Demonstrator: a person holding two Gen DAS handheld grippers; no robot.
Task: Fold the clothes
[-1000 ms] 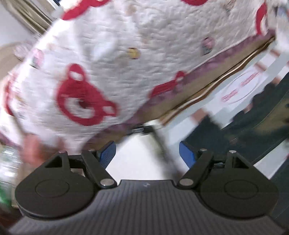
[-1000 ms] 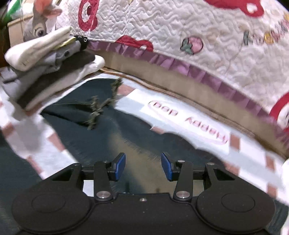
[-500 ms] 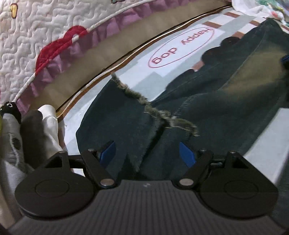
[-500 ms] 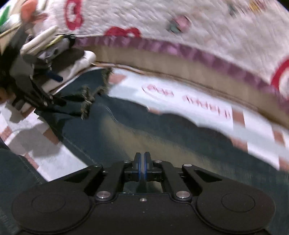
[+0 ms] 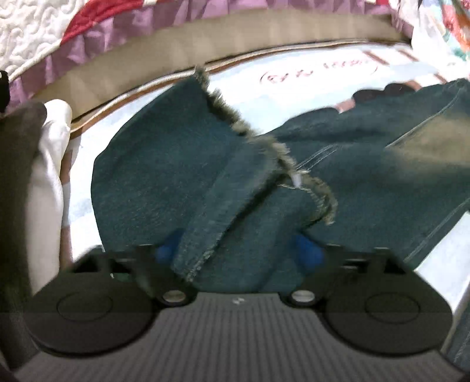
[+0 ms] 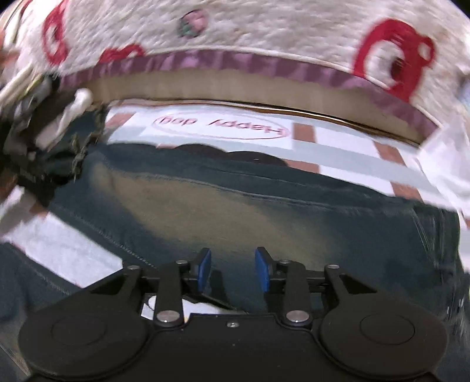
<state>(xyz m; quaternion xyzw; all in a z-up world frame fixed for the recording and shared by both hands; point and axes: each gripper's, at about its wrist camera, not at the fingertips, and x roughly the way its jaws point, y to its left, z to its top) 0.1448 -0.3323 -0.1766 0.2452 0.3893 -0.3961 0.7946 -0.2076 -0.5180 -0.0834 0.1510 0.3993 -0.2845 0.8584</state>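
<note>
Dark blue jeans [image 5: 164, 164] lie on a printed mat, with a faded tan patch on the thigh [image 6: 205, 211]. The frayed hem [image 5: 264, 141] of a leg end is folded back over the denim. My left gripper [image 5: 236, 252] is open, its blue pads [image 5: 166, 249] wide apart, and a bunched fold of the leg end lies between them. My right gripper [image 6: 233, 273] is open low over the faded thigh, with nothing pinched between its pads [image 6: 204, 271].
The mat [image 6: 223, 127] carries a "Happy dog" print and brown squares. A white quilt [image 6: 264, 26] with red bears and a purple ruffle rises behind it. A stack of folded clothes [image 5: 47, 176] stands at the left, close to the leg end.
My left gripper swung down from the quilt to the frayed leg end, and denim now lies between its pads. My right gripper shut half a second ago and now stands open again.
</note>
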